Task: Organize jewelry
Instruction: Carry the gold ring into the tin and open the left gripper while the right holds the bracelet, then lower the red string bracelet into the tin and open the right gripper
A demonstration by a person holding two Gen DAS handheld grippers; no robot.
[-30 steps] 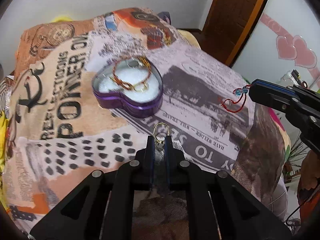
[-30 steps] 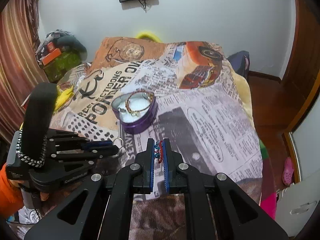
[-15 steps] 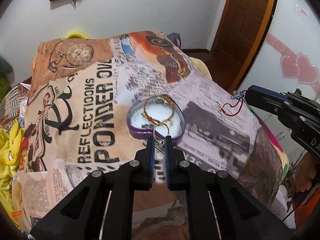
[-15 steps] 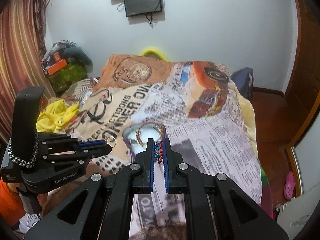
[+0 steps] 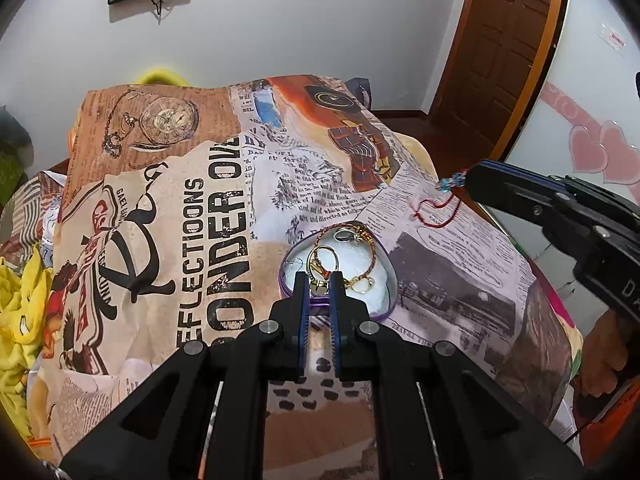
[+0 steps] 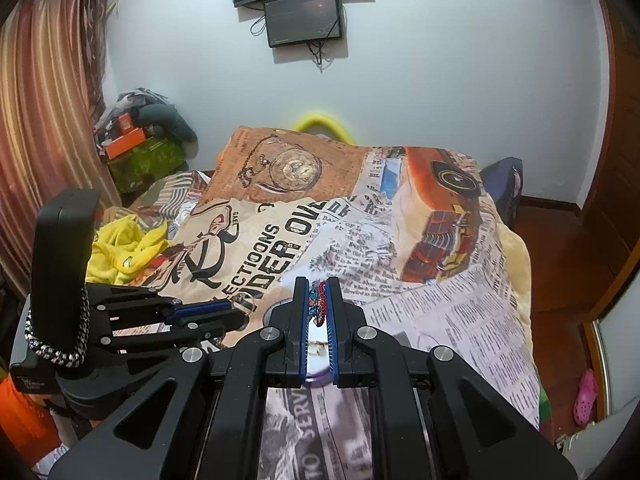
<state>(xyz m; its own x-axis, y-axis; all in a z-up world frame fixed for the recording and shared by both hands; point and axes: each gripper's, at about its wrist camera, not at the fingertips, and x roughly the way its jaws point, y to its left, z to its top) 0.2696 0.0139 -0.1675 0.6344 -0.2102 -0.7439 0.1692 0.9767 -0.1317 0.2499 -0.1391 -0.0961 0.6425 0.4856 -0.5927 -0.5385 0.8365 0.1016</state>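
While black fingers [image 5: 303, 300] pinch a gold ring [image 5: 322, 263], thread bracelet [image 5: 438, 208] dangles.

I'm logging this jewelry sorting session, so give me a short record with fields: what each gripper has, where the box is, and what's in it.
left gripper: shut on a gold ring, held above the box
right gripper: shut on a red cord bracelet with blue beads, its loop dangling free
box: purple heart-shaped tin, open, white lining
box location: on the printed blanket covering the bed
box contents: gold and red chain jewelry; the exact pieces are unclear
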